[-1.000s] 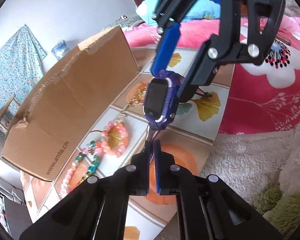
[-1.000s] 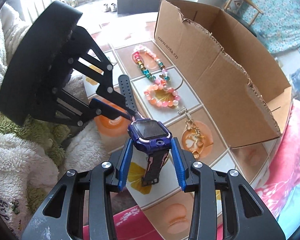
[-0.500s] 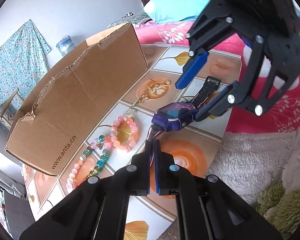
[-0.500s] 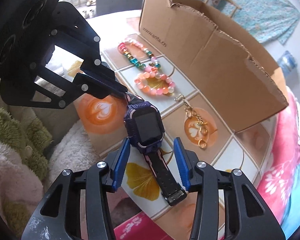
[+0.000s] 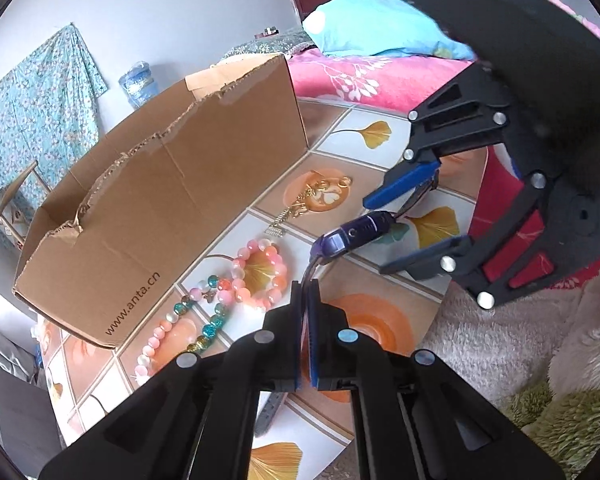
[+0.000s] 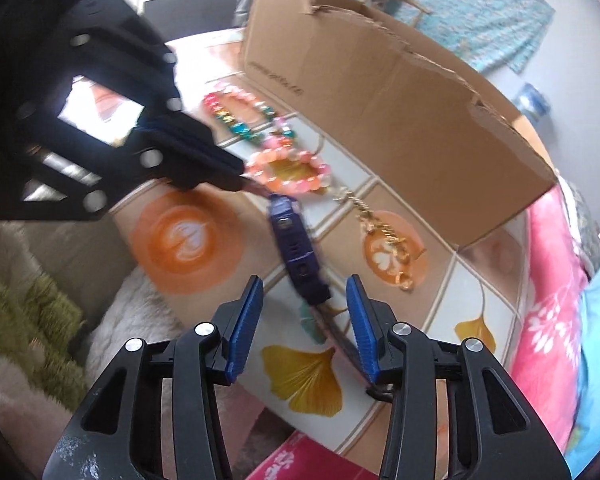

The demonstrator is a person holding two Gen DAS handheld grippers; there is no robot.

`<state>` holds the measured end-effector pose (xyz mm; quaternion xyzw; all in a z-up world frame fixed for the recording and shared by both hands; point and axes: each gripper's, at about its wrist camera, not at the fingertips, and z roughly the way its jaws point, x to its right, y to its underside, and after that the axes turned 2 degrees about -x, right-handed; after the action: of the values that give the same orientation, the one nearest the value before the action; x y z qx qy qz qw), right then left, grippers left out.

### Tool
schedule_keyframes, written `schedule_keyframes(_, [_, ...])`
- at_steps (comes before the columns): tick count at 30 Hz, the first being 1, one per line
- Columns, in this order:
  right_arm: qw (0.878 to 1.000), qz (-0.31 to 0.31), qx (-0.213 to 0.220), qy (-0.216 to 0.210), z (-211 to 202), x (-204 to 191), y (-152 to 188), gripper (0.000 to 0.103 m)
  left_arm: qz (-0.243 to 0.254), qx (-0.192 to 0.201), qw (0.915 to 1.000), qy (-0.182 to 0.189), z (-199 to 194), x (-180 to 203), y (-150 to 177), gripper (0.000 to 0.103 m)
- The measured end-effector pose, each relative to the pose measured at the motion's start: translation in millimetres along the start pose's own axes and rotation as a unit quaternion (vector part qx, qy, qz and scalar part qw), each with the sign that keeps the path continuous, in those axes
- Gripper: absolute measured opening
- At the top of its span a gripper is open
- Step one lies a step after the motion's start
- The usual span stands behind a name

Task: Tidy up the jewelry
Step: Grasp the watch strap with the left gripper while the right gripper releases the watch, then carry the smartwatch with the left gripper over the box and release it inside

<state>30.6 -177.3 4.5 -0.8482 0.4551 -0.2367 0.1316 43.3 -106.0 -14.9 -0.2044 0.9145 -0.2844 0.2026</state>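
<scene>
Jewelry lies spread along the desk (image 5: 364, 144), whose top is printed with ginkgo leaves and orange latte-art circles. A purple smartwatch (image 5: 354, 236) is raised above that top, turned so that its side edge faces both cameras. The left hand-held gripper (image 5: 305, 294) is clenched on one strap of the watch, the band pinched between its blue pads, and the loose end of that strap hangs below the fingers. In the right wrist view the watch (image 6: 296, 250) is blurred and runs from the tip of the left hand-held gripper (image 6: 246, 182) down toward the right hand-held gripper (image 6: 305, 300).

The right hand-held gripper (image 5: 384, 236) stands released, its jaws parted on either side of the watch body and the second strap, with no pad pressing on either; the far strap passes between its fingers.

On the desk beside the watch lie a pink bead bracelet (image 5: 258, 274), a longer multicoloured bead bracelet (image 5: 188, 328) and a gold chain with charms (image 5: 316, 200) resting on an orange circle. All three sit just in front of an open, torn cardboard box (image 5: 160, 208) printed with a web address. A fluffy white and green blanket (image 5: 512, 344) borders the desk, and a pink floral bedcover (image 5: 364, 76) lies beyond it.
</scene>
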Motion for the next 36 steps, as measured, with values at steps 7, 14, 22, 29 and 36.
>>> schedule_keyframes(7, [0.997,-0.006,-0.026,0.066,9.4,7.4,3.3,0.012,0.011,-0.007,0.9998,-0.012,-0.6,5.3,5.0,0.003])
schedule_keyframes(14, [0.992,-0.024,-0.029,0.121,0.9,8.1,6.7,0.002,0.016,-0.009,0.9997,-0.013,0.7,10.8,8.3,0.003])
schedule_keyframes(22, [0.984,-0.049,0.037,0.165,-67.5,17.4,-32.1,0.001,0.012,0.053,0.9971,-0.054,-65.8,-12.7,-13.4,0.003])
schedule_keyframes(29, [0.974,-0.089,0.126,0.166,-98.5,65.1,-108.2,0.001,0.040,0.088,0.9874,-0.126,-101.8,-81.1,-59.6,0.003])
schedule_keyframes(36, [0.990,-0.127,0.042,0.041,-11.3,124.2,-182.6,0.001,0.042,-0.003,0.9895,-0.138,-29.4,-180.8,-98.7,0.003])
